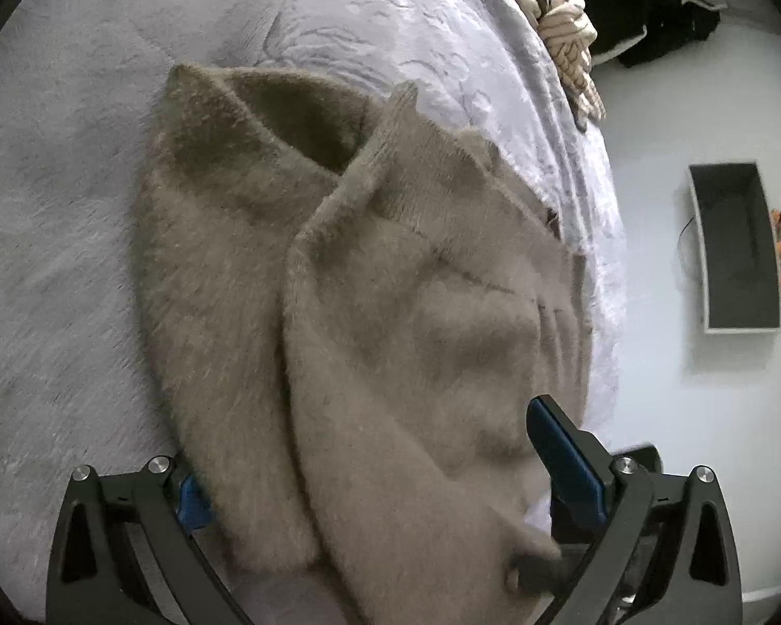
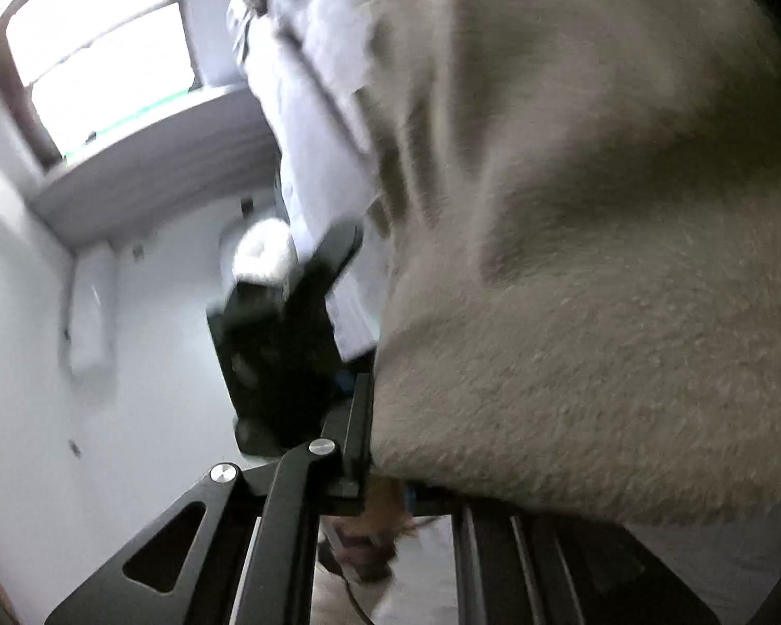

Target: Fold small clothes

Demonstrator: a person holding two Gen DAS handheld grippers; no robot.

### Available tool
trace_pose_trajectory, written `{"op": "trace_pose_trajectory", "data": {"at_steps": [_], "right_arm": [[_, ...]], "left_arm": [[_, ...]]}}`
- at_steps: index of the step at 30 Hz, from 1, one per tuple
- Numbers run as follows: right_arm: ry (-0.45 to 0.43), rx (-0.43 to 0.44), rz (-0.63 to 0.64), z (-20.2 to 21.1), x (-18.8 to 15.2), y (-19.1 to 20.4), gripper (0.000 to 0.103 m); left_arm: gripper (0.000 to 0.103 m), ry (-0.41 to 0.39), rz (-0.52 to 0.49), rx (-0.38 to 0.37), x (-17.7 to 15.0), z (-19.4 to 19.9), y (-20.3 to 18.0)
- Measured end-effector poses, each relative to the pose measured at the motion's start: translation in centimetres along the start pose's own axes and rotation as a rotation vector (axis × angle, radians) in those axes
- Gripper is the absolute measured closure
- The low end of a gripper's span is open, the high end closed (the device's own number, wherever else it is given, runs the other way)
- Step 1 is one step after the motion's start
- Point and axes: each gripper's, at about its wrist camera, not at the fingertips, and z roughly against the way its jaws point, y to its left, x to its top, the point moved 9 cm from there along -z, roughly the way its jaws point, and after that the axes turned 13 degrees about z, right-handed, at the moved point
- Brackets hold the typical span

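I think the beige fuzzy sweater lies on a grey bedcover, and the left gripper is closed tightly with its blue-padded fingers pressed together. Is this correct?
Not quite. The sweater does lie on the grey bedcover, but the left gripper is open: in the left wrist view its blue-padded fingers stand far apart, with the sweater's lower part lying between them.

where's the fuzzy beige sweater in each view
Left wrist: the fuzzy beige knit sweater fills the centre, lying on the pale lilac bedspread.
Right wrist: it fills the right side, blurred and close.
Shared landmark: the bedspread, at upper centre in the right wrist view.
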Motion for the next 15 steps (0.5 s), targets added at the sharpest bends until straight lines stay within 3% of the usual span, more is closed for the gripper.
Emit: {"op": "trace_pose_trajectory", "data": {"at_steps": [7, 10, 13, 15], "right_arm": [[0.096, -0.115, 0.058, 1.0, -2.4, -1.0, 0.093], [0.178, -0.215, 0.089, 2.5, -4.7, -2.1, 0.092], [0.219, -0.364, 0.168, 6.0, -5.6, -2.9, 0.088], [0.200, -0.413, 0.203, 8.2, -5.2, -2.8, 0.088]], "left_arm": [[0.002, -0.063, -0.094, -0.003, -0.6, -0.4, -4.3], [0.018, -0.074, -0.145, 0.098, -0.8, -1.4, -4.2], [0.018, -0.088, -0.162, 0.183, -0.8, -2.4, -3.1], [0.018, -0.098, -0.170, 0.226, -0.8, -2.7, -2.6]]}}
